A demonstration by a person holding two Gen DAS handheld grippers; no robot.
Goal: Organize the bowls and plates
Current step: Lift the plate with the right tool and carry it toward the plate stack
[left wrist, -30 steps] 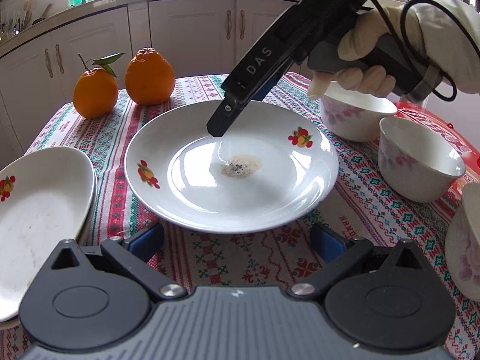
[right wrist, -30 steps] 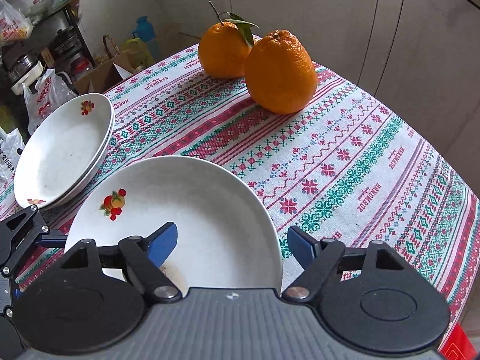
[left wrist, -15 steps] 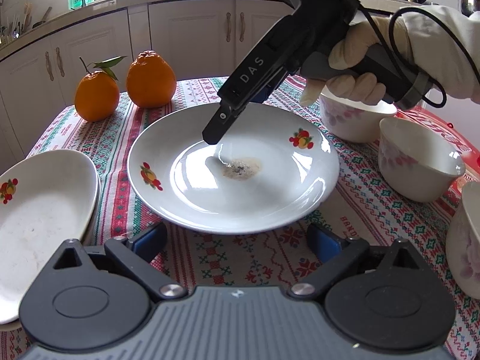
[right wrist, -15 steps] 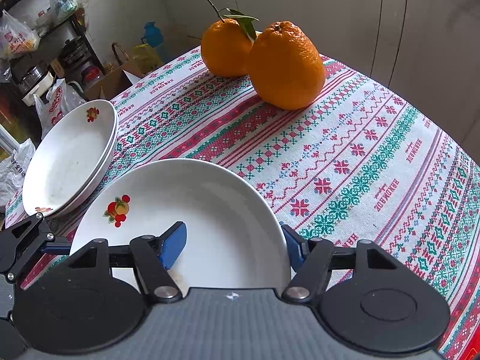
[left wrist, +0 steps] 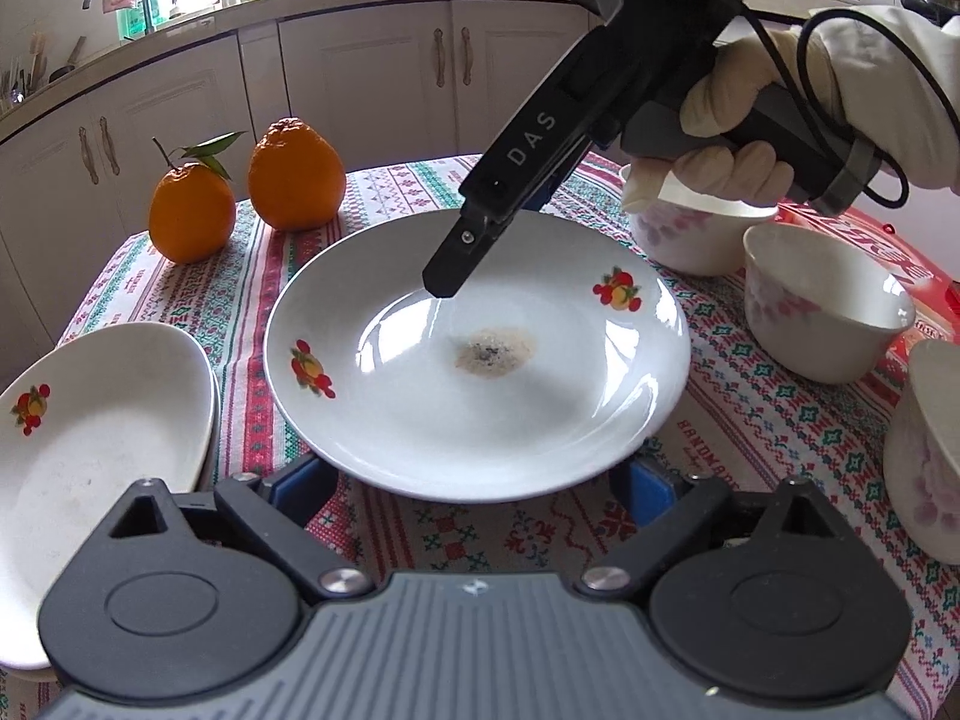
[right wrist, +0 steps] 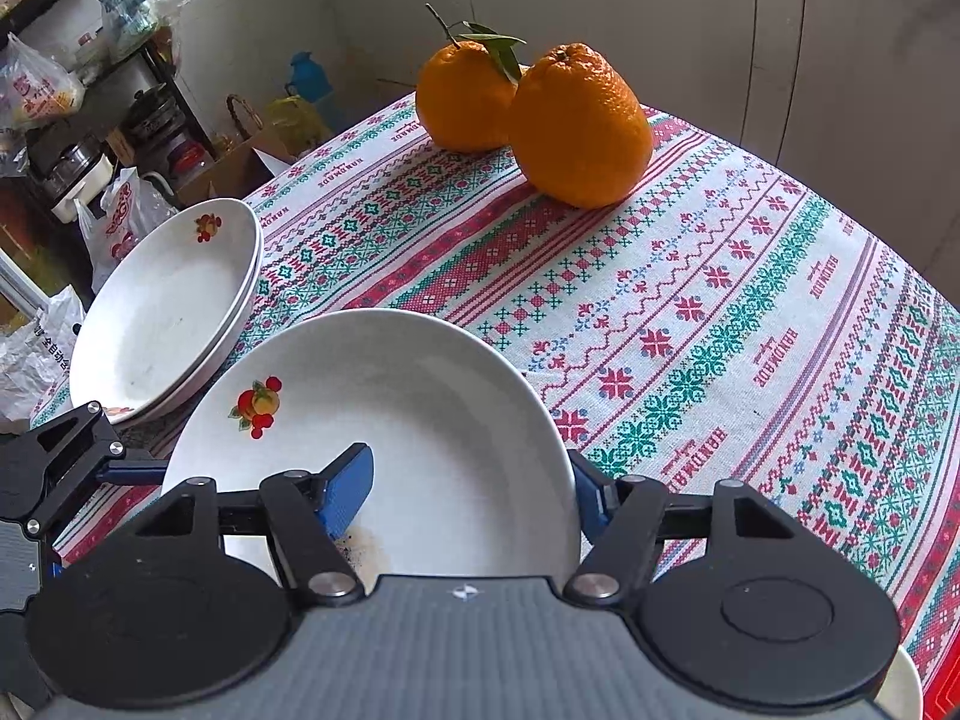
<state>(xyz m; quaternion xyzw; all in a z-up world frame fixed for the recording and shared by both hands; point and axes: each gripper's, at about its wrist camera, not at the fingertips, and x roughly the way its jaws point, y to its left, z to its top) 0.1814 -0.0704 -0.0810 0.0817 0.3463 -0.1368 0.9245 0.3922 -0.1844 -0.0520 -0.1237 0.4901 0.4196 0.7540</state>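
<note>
A white plate (left wrist: 480, 396) with fruit decals and a brown stain lies mid-table; it also shows in the right wrist view (right wrist: 420, 420). My right gripper (right wrist: 471, 489) straddles its far rim, one blue pad inside the plate, one outside, jaws still apart. From the left wrist view the right gripper (left wrist: 447, 285) reaches down into the plate. My left gripper (left wrist: 474, 483) is open at the plate's near edge, its pads partly hidden under the rim. Stacked plates (left wrist: 90, 438) lie at left (right wrist: 162, 312). Several floral bowls (left wrist: 822, 306) stand at right.
Two oranges (left wrist: 294, 180) sit at the table's far side, also in the right wrist view (right wrist: 576, 126). A red box (left wrist: 864, 240) lies under the bowls at right. Kitchen cabinets (left wrist: 372, 78) stand behind the table. Patterned tablecloth (right wrist: 750, 330) covers the table.
My right gripper has narrowed around the plate's far rim and dipped lower into the plate. The left gripper has edged closer to the plate's near edge.
</note>
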